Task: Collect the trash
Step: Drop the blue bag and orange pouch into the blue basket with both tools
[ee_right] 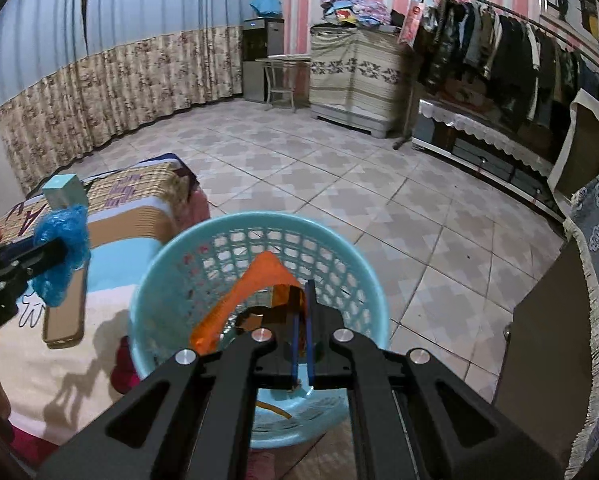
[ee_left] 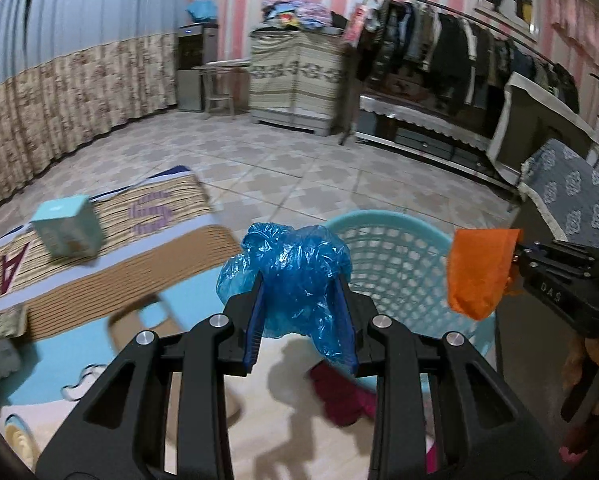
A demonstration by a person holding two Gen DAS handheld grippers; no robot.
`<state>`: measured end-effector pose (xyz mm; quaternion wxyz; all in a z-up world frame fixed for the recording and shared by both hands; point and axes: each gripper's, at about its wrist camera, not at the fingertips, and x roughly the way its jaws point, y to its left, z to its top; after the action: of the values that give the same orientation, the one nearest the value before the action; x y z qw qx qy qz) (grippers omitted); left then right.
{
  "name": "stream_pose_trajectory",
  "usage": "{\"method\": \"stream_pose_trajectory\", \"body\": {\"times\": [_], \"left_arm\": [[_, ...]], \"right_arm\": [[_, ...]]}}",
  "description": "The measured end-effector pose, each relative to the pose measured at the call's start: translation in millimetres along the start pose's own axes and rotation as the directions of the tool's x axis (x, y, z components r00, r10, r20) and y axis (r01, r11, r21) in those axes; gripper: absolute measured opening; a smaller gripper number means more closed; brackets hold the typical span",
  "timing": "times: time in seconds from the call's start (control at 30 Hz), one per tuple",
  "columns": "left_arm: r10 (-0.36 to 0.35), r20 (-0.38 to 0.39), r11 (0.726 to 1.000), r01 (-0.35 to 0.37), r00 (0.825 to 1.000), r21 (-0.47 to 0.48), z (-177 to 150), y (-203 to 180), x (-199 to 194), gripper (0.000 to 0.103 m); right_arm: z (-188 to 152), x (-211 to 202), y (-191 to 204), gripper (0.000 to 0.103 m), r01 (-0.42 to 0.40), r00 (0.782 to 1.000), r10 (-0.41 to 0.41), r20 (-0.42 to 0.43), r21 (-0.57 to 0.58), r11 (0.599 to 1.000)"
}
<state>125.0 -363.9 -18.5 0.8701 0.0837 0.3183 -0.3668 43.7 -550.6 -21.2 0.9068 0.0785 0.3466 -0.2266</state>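
Above basket (ee_right: 171,264), crumpled blue bag (ee_left: 295,272)

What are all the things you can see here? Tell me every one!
Blue plastic bag: one, blue, crumpled, pinched in the left gripper, beside the basket.
Orange wrapper: one, orange, pinched in the right gripper, over the basket.
Basket: one, light blue, lattice sides, standing by the bed.
Box: one, pale teal, on the bed.
Bed cover: one, striped tan, blue and cream, under the box.
Clothes rack: one, full of dark coats, along the pink striped wall.
Covered cabinet: one, beige cloth, clothes piled on top.
Chair: one, small, by the far wall.
Floor tiles: many, grey and cream.
Left gripper: one, black, shut on the bag.
Right gripper: one, black, shut on the wrapper.
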Motion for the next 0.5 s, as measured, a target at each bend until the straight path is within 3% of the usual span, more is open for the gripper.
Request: {"method": "stream_pose_trajectory", "body": {"times": [0.17, 0.3, 0.5], "left_arm": [[-0.038, -0.024, 0.999, 0.038, 0.999, 0.024, 4, -24, 23, 0.035], [-0.018, -0.026, 0.999, 0.018, 1.0, 0.031, 9, -33, 32, 0.068], [0.039, 0.001, 0.999, -0.039, 0.999, 0.01, 24, -25, 31, 0.089]], "right_arm": [[-3, 9, -11, 0.003, -0.001, 1.0, 0.001, -0.005, 0.016, 1.0], [-6, 14, -16, 0.003, 0.003, 1.0, -0.003, -0.012, 0.023, 1.0], [-6, 18, -20, 0.003, -0.004, 1.0, 0.005, -0.019, 0.029, 1.0]]}}
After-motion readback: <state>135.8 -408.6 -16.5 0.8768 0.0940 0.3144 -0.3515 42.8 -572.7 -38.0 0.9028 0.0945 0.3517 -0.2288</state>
